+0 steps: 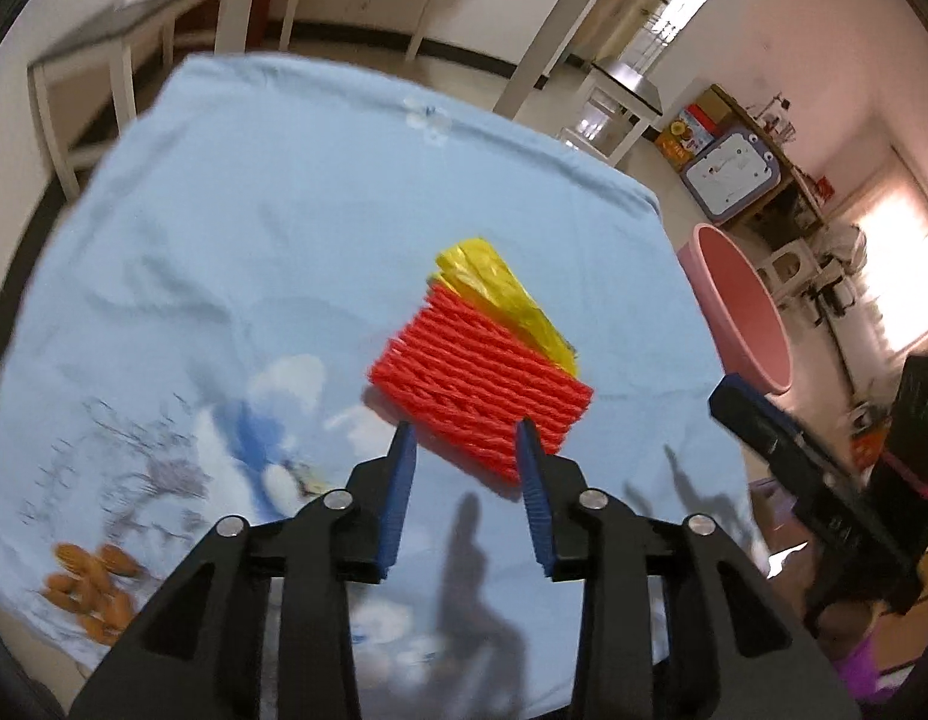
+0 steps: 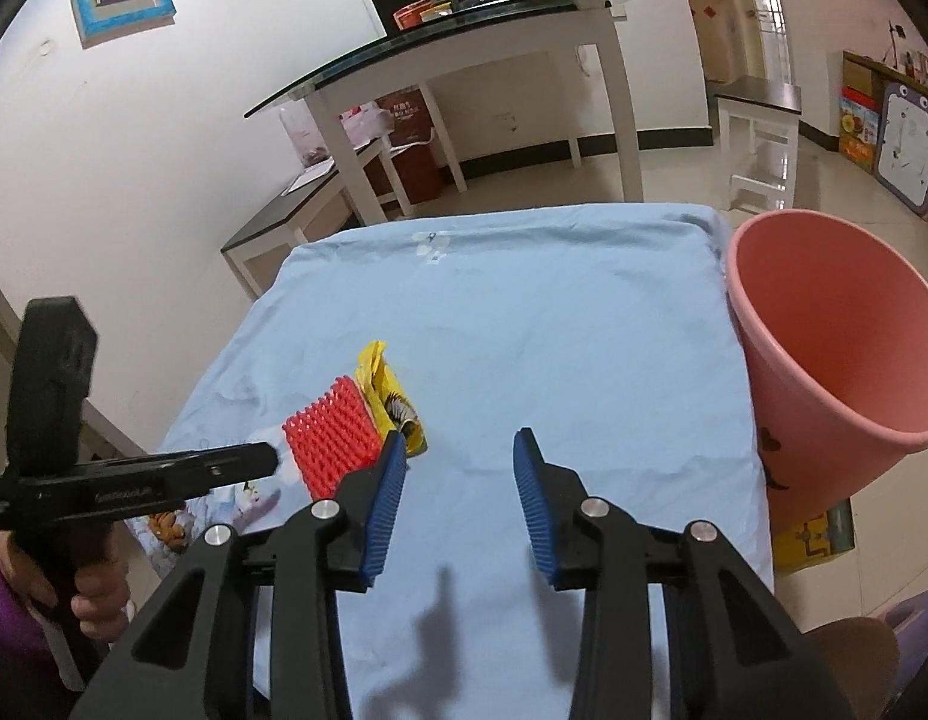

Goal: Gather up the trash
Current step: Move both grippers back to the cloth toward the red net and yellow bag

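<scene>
A: Quick pass. Left gripper [image 1: 466,431] has its jaws apart with nothing between them, tips just short of the red foam net [image 1: 479,387] on the blue cloth [image 1: 284,210]. Right gripper [image 2: 458,441] is also parted and empty, over bare cloth nearer the pink bin [image 2: 836,348].

B: Trash location?

A: The net lies mid-table, with the yellow wrapper [image 1: 500,294] tucked partly under its far side. The bin stands off the table's right edge, mouth tilted toward the table.

B: Risks?

A: The net looks light and springy, so I'd guess a shallow pinch on its near edge slips or just drags it. Closing low could catch the cloth too and pull it, and that would scatter the nuts [image 1: 89,591] near the left edge. The wrapper might ride along half-caught and drop before the bin. The two tools are close together as well; the right one's fingers [image 1: 758,414] come in from the side in the left view, so a bump is possible.

B: Anything unclear?

A: The left view is smeared, so the cloth's print is unreadable. How far the wrapper runs under the net is hidden. In the right view its own left finger covers the wrapper's corner. The bin's base is cut off, so I can't tell what it stands on. The nuts are tiny and blurred.
</scene>
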`<state>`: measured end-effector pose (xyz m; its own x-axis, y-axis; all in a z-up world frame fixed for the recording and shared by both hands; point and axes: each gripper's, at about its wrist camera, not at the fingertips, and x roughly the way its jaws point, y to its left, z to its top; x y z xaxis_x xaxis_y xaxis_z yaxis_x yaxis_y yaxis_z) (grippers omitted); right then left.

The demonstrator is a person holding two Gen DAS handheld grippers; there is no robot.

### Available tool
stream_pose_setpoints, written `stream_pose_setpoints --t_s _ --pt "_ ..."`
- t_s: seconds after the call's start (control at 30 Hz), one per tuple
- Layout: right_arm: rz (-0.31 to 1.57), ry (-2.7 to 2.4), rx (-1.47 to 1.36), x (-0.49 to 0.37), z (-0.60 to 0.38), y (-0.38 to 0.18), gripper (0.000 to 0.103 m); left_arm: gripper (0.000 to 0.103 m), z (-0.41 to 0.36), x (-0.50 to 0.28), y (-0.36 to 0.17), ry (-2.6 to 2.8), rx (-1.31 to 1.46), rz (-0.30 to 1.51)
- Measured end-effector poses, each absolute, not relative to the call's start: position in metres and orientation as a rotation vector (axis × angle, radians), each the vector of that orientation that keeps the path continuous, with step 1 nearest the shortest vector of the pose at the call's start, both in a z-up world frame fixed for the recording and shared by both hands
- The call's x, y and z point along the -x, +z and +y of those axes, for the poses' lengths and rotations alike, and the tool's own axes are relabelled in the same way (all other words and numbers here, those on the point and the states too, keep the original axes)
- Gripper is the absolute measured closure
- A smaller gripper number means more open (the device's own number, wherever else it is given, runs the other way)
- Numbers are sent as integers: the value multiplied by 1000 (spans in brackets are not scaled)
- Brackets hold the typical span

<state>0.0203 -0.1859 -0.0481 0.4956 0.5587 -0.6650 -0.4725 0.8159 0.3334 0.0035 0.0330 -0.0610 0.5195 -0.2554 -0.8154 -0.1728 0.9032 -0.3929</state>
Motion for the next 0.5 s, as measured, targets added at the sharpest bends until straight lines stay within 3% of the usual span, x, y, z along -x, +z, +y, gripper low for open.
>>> stream_pose_setpoints --t_s 0.17,0.37,0.4,0.43,0.5 --pt "861 630 -119 -21 -189 -54 66 62 30 -24 -78 6 542 1097" --pt "867 635 -112 -22 -191 -58 66 62 24 -34 -79 64 506 1048" --pt "870 637 -111 -22 -191 -59 66 65 24 -33 -77 68 491 1035" --pt "872 639 -110 -22 -190 -60 66 78 24 -32 -75 72 475 1020" --pt "878 646 -106 -23 -188 -61 66 90 24 -31 -71 81 443 997"
